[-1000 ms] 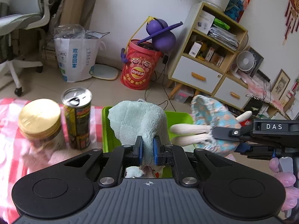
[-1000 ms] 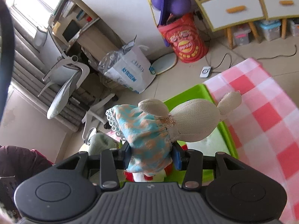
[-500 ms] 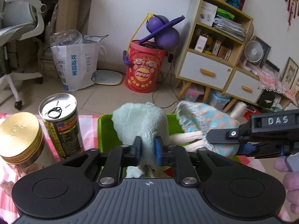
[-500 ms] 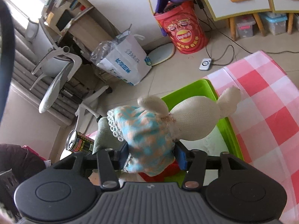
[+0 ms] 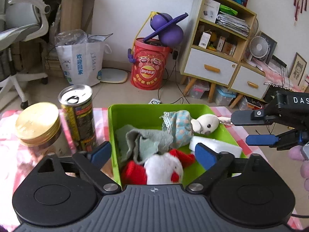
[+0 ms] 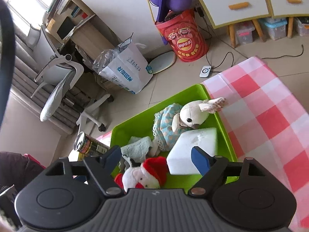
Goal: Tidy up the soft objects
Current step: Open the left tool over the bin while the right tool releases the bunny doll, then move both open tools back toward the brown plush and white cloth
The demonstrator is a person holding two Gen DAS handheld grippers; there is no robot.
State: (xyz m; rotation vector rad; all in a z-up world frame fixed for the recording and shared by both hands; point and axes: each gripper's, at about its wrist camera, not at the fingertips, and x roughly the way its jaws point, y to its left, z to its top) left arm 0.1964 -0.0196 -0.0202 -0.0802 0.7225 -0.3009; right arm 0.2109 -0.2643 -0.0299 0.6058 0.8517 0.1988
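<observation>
Standing just left of the green bin (image 5: 135, 114) are a can (image 5: 79, 116) and gold-lidded jar (image 5: 38, 123); both the left gripper (image 5: 152, 154) and right gripper (image 6: 156, 158) hover spread wide, empty, above the bin's soft toys.

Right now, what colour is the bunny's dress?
Light blue with orange dots on the bunny's dress; right wrist view shows it best.

We record a lime-green bin (image 5: 135, 114) on a pink-and-white checked cloth (image 6: 270, 116). In it lie a cream rabbit doll (image 5: 204, 124) in a light-blue, orange-spotted dress, a pale green-grey towel (image 5: 146, 141), a white block (image 6: 195, 147), and a red-and-white plush (image 5: 162, 169). Beside the bin stand 1 black-yellow-red can (image 5: 81, 119) with a silver top and 1 gold-lidded jar (image 5: 37, 123).
</observation>
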